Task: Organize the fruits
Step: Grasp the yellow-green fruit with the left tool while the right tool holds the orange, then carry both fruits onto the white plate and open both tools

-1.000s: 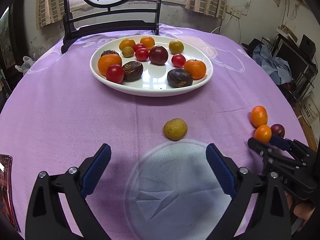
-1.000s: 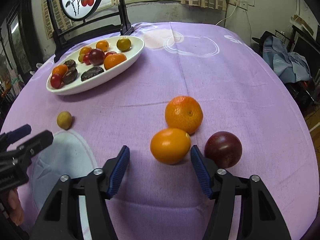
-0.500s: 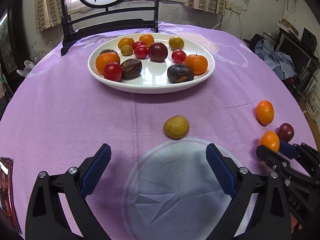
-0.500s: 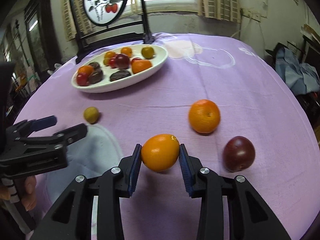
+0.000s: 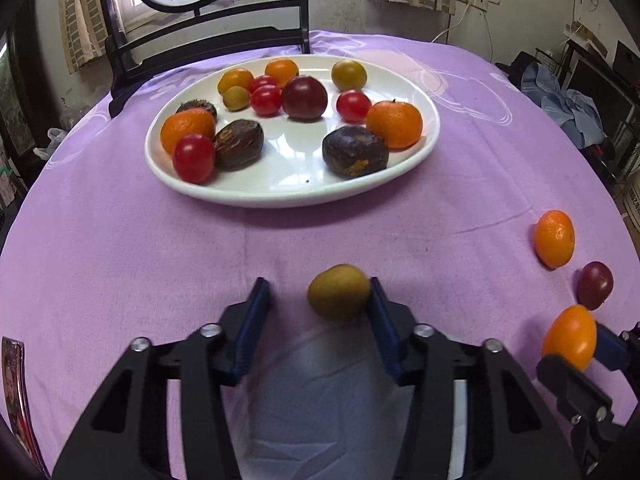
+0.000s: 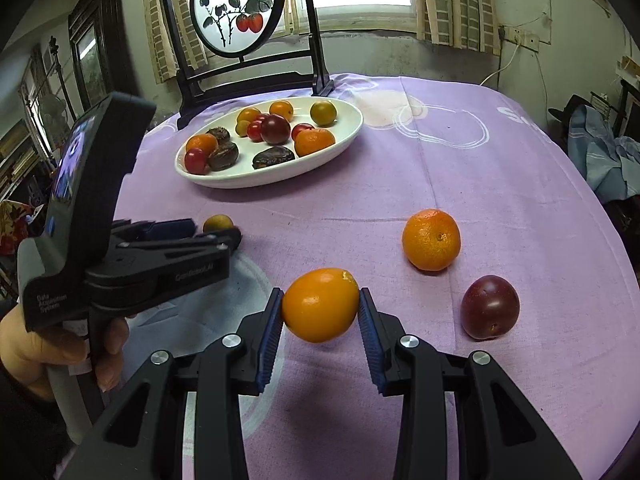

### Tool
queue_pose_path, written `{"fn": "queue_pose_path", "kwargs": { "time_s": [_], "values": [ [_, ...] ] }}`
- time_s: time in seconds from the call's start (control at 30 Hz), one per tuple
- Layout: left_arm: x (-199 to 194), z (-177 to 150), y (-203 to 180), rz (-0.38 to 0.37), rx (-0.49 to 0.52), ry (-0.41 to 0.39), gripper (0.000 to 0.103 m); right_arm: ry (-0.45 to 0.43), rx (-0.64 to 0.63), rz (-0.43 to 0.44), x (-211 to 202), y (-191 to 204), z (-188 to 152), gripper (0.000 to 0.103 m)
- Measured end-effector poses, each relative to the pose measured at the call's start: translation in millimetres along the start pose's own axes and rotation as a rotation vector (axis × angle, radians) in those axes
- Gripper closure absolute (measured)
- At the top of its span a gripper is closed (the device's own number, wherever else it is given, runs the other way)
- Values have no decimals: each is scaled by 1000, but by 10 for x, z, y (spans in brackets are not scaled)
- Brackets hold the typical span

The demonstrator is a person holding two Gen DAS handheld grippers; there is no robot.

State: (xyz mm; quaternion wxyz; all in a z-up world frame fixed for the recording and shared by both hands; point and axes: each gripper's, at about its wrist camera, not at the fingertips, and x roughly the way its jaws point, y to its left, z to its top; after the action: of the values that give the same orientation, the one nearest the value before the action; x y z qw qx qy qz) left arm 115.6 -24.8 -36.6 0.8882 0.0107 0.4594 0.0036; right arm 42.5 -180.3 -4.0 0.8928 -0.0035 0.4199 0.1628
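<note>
Here purple tablecloth (image 6: pixel 460 184); right jaws clamp orange fruit (image 6: pixel 320 305); left jaws closing around yellow fruit (image 5: pixel 338 291).

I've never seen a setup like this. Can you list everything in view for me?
tablecloth: one, purple, covering the table
plate: one, white, far middle
orange citrus: four, on the plate
cherry tomatoes: four, red, on the plate
wrinkled fruits: three, dark brown, on the plate
plate plum: one, dark red
yellow-green fruits: two, on the plate
loose tangerine: one, orange, on the cloth at right
loose plum: one, dark red, beside it
painted screen: one, round, dark stand, behind the plate
left gripper: black, blue pads, just closing around a loose yellow-green fruit
right gripper: clamping a smooth orange fruit
hand: holding the left gripper
</note>
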Motion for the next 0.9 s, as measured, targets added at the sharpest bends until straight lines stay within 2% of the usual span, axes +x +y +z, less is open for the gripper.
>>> {"fn": "queue_pose_path", "kwargs": {
  "time_s": [0.03, 0.1, 0.23, 0.4, 0.5, 0.67, 0.77, 0.9],
  "values": [
    [-8, 9, -13, -7, 9, -11, 77, 3, 2, 9, 3, 0, 0, 65],
    [-36, 11, -32, 0, 26, -11, 77, 1, 3, 11, 9, 1, -2, 65],
    [-168, 7, 56, -41, -3, -10, 77, -4, 17, 27, 29, -18, -8, 65],
    [-478, 124, 180, -38, 13, -71, 77, -13, 20, 39, 2, 32, 81, 65],
    [-566, 274, 287, -32, 4, -97, 77, -18, 7, 102, -19, 124, 262, 65],
    [-535, 532, 441, -7, -25, -127, 78, -91, -82, 62, 78, 330, 675, 65],
    [-420, 681, 574, 23, -69, -134, 78, -66, -88, 91, 291, 404, 927, 65],
    [-171, 839, 749, 45, -121, -98, 78, -45, -73, 93, 586, 454, 1165, 65]
  ]
}}
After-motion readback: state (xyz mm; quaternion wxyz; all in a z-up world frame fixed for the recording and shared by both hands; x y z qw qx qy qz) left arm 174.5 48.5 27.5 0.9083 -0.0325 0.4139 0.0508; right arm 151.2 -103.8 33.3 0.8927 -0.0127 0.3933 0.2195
